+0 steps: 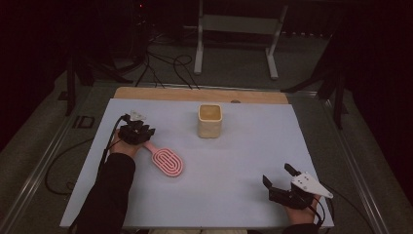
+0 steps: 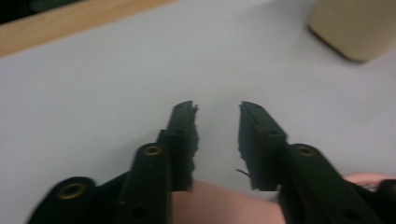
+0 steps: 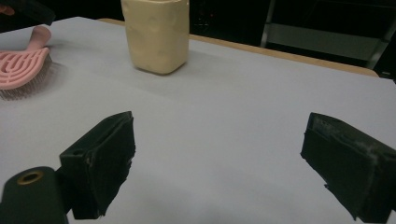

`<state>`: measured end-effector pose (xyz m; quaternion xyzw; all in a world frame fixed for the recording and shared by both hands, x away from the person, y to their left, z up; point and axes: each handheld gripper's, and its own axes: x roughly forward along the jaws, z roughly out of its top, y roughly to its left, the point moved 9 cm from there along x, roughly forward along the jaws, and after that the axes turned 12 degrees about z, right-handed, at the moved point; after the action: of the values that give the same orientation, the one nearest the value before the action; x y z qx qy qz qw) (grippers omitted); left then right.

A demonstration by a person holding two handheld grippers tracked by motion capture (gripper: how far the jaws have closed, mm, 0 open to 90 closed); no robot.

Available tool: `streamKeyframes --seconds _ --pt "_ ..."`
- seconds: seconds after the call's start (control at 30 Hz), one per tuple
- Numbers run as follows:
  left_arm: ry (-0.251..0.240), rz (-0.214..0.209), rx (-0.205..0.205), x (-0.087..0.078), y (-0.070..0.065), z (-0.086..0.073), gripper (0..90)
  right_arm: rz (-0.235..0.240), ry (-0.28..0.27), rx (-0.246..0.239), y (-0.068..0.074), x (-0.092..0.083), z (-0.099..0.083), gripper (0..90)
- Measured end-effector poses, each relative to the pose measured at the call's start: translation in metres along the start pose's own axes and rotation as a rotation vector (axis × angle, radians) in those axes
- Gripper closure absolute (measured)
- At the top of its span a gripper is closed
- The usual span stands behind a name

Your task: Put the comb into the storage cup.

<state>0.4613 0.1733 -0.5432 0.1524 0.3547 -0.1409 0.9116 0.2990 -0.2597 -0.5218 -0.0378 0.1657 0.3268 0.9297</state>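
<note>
The left gripper (image 1: pixel 142 132) sits at the left of the pale blue-grey table mat (image 1: pixel 243 161), over the handle end of the flat pink plastic hairbrush with looped ridges (image 1: pixel 164 160); the brush lies on the mat, its handle pointing far-left under the gripper and its oval head angled near-right. In the left gripper view the pink handle (image 2: pixel 219 205) lies between the two black jaws near their base; the jaws stand fairly close with a gap at the tips, and whether the pads press the handle I cannot tell. The step in hand looks like taking hold of the brush by its handle, perhaps to carry it to the cream, squarish soft-sided cup (image 1: pixel 210 120) standing upright at the far middle of the mat, well apart from the brush.

To do it well: keep the handle centred between the pads, not at one edge; close squarely across its narrow width, since a smooth rounded handle may twist or slide out; grip close to the head so the heavier end does not droop; lift straight up before moving right, so the bristles clear the mat.

The right gripper (image 1: pixel 282 181) rests at the near right, its jaws wide apart and holding nothing; it can stay there, or steady the cup if needed.
</note>
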Motion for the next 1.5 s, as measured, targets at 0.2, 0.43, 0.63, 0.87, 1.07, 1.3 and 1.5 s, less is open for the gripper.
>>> streamKeyframes --seconds 0.2,0.43,0.63,0.87,1.07,1.3,1.5 --pt "0.055 0.015 0.032 0.007 -0.002 -0.009 85.1 -0.001 0.000 0.000 0.000 0.000 0.000 9.7" --pt "0.122 0.022 0.087 0.015 -0.007 -0.020 89.6 -0.001 0.001 -0.001 0.000 0.000 0.000 9.8" --pt "0.156 0.035 0.112 0.015 -0.006 -0.026 89.9 -0.003 0.001 0.001 -0.001 0.000 0.000 9.8" --pt "0.149 0.034 0.100 0.005 -0.004 -0.034 89.9 -0.004 0.002 0.000 -0.001 0.000 0.000 9.9" --pt "0.154 0.031 0.092 -0.003 -0.005 -0.042 89.9 -0.008 0.002 0.001 -0.001 -0.001 0.000 10.0" --pt "0.153 0.030 0.058 -0.011 -0.007 -0.058 89.8 -0.008 0.006 0.002 -0.001 0.000 -0.001 10.0" --pt "0.138 0.030 -0.019 -0.018 -0.009 -0.072 89.7 -0.009 0.009 0.001 -0.001 0.001 -0.001 10.0"
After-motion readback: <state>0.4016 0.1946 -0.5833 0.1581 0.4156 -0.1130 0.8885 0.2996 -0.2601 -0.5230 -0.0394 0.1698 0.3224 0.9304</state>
